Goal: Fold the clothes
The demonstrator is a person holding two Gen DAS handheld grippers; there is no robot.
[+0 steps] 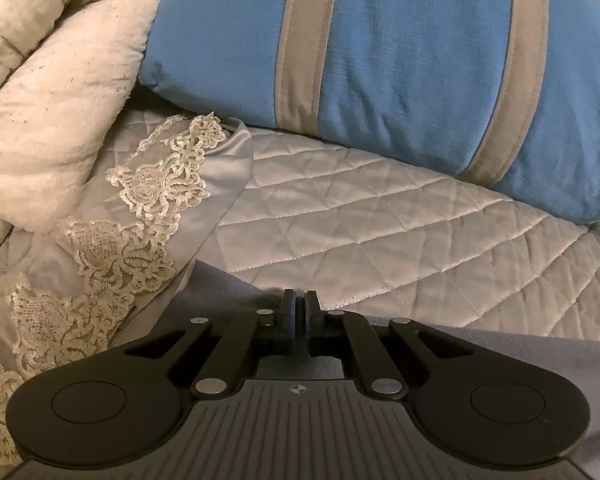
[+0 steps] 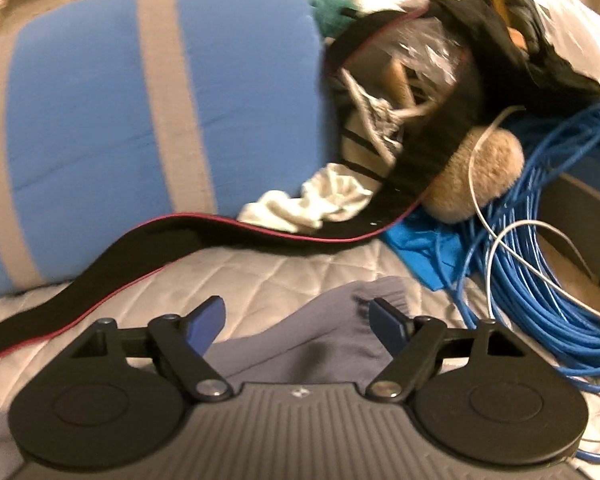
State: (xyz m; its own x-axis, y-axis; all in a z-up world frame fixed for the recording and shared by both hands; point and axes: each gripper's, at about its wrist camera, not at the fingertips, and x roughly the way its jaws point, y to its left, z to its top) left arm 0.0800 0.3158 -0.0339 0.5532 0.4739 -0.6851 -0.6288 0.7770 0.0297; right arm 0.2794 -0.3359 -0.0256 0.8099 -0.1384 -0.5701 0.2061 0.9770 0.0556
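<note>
Satiny quilted bedspread [image 1: 340,216], openwork lace trim [image 1: 156,184], matt grey knit garment [image 2: 332,336], glossy plastic-sheathed blue cable [image 2: 540,280]

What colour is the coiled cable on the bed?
Blue cable, best seen in the right wrist view.

- left gripper [image 1: 299,312]: low centre of its frame, jaws pinched together, angled down
- right gripper [image 2: 298,322]: low centre too, jaws spread wide, blue pads [image 2: 206,326] apart; blurry, probably touching nothing
</note>
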